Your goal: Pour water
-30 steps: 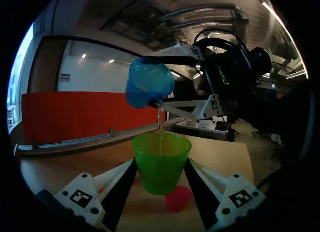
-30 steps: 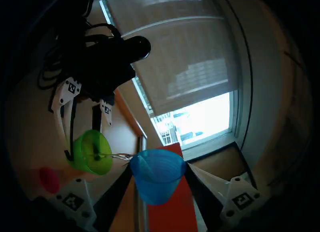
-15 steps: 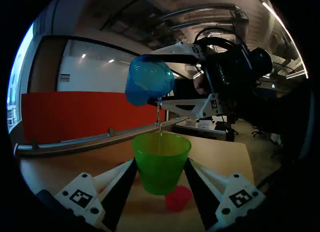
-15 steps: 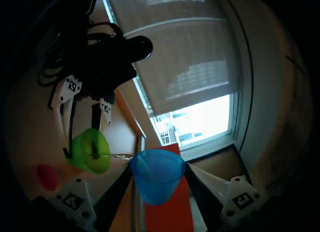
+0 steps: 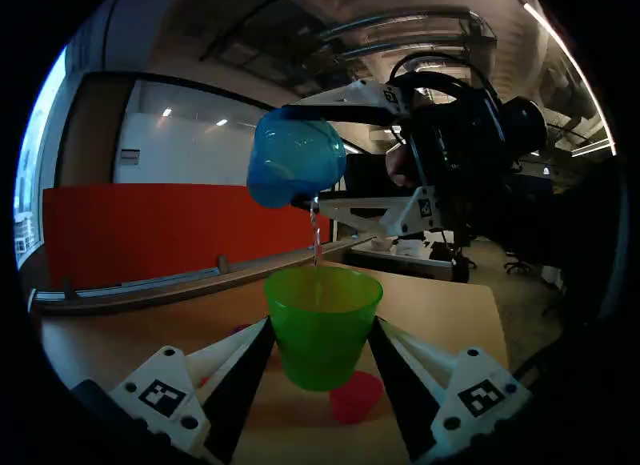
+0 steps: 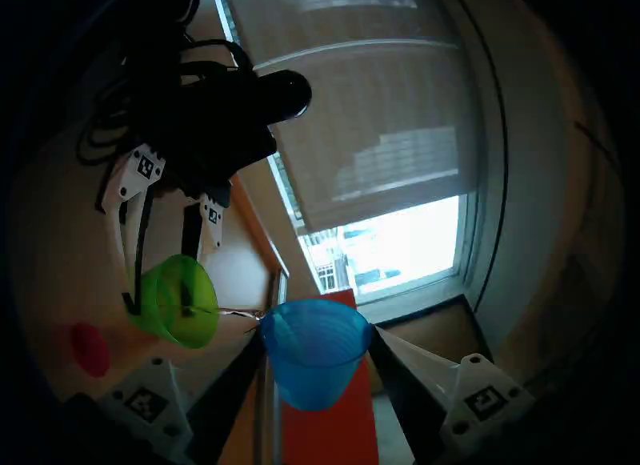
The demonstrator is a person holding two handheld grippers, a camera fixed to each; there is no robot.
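Now the left tongs (image 5: 320, 325) are closed on a green cup (image 5: 323, 349), one finger pressed against each side. They hold it upright in the near middle of the left gripper view. Above it, the right tongs (image 5: 308, 157) clamp a blue cup (image 5: 288, 157) between an upper and a lower finger, and the cup is tipped steeply. A thin stream of water (image 5: 315, 237) falls from the blue cup's lowest lip into the green cup's open mouth. The two rims are apart, with open air between them.

A pale wooden bench (image 5: 436, 305) lies under the green cup; whether the cup's base touches it cannot be told. A small pink cup (image 5: 356, 394) sits on the bench just right of that base. Open bench surface spreads to the left and right of the cups. The bench's far edge runs along a low rail (image 5: 160, 279) in front of a red wall panel (image 5: 160, 225). Its right edge gives way to office floor (image 5: 520, 281).

In the right gripper view, a bright window (image 6: 388, 249) under a lowered blind (image 6: 376, 121) lies far behind the blue cup.
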